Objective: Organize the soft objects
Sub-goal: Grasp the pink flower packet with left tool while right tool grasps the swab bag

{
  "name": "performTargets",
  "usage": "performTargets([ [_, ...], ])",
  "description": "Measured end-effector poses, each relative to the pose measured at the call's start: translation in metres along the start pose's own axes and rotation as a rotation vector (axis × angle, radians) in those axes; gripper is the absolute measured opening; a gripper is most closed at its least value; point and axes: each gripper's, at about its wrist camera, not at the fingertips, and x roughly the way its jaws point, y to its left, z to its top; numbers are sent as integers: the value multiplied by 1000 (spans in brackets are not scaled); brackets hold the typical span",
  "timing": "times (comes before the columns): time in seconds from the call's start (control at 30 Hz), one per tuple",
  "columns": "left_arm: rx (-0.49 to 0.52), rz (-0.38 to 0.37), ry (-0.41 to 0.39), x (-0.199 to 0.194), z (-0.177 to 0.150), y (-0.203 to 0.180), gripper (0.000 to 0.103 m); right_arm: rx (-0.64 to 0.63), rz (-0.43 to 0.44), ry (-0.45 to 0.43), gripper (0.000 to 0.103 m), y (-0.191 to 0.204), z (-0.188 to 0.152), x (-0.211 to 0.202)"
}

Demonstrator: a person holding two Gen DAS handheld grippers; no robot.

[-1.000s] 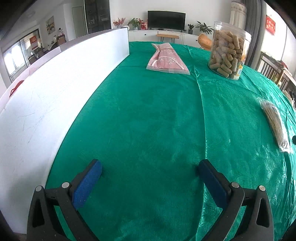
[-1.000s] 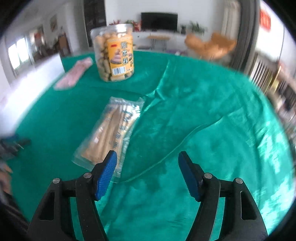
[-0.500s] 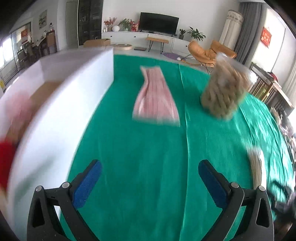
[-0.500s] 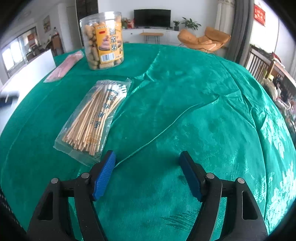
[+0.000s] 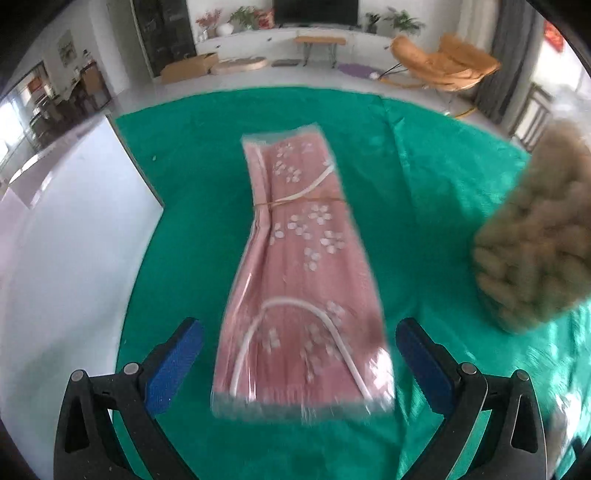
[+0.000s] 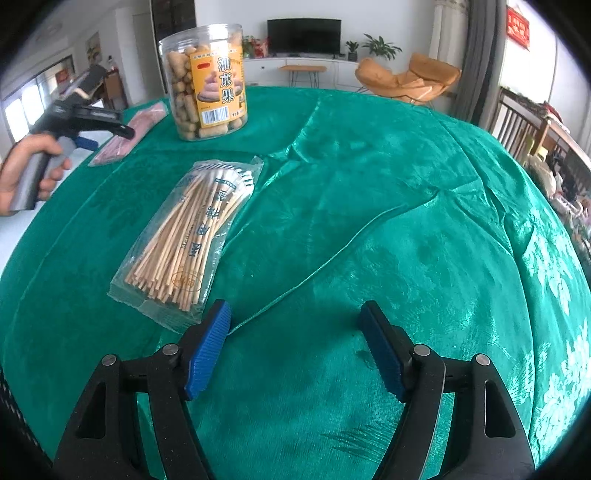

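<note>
Two claws gape: the left claw (image 5: 299, 354) straddles the pink cloth packet (image 5: 301, 280), ready to pinch next; the right claw (image 6: 295, 347) waits beside the stick packet (image 6: 188, 243).

jar (image 6: 204, 81), upper left: we read 油京果 on its yellow label, barcode beneath | stick packet (image 6: 188, 236), left of centre: printing we cannot read | red wall sign (image 6: 518, 23), upper right: unreadable
</note>
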Motion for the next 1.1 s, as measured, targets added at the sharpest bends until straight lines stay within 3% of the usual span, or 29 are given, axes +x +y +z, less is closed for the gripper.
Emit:
performTargets([
  [0.13,-80,0,-3,10,6,13,103,8,10,-3,76,-1,0,0],
  [0.17,-65,1,-8,9,6,14,95,9,11,-3,76,-2,0,0],
  [0.2,-44,8,-48,2,3,14,68,11,12,-4,76,-2,1,0],
  [0.3,6,32,-95,-14,-6,15,26,11,12,-4,76,-2,1,0],
  [0.43,1,9,-123,-53,-42,27,24,11,12,-4,76,-2,1,0],
  [0.67,-46,-50,-108,-127,-183,36,24,8,5,-3,76,-1,1,0],
  [0.73,-69,-43,-103,-133,-209,34,29,5,0,-2,76,-1,1,1],
  [0.77,-67,-42,-99,-133,-221,31,48,3,-4,-1,76,-1,1,1],
  [0.8,-53,-41,-93,-130,-227,28,82,2,-6,0,76,0,1,1],
  [0.83,-28,-29,-83,-125,-230,22,96,1,-8,0,75,0,1,1],
  [0.87,22,10,-84,-119,-233,14,102,1,-8,0,75,0,2,1],
  [0.93,82,62,-103,-118,-244,0,103,3,-7,-1,75,-1,2,1],
  [1.0,74,37,-117,-116,-241,-1,103,8,-8,-1,75,-2,2,1],
  [1.07,-21,-35,-96,-110,-236,11,103,11,-10,-1,75,-2,2,2],
  [1.1,-25,-20,-90,-108,-239,13,103,12,-11,-1,75,-2,2,1],
])
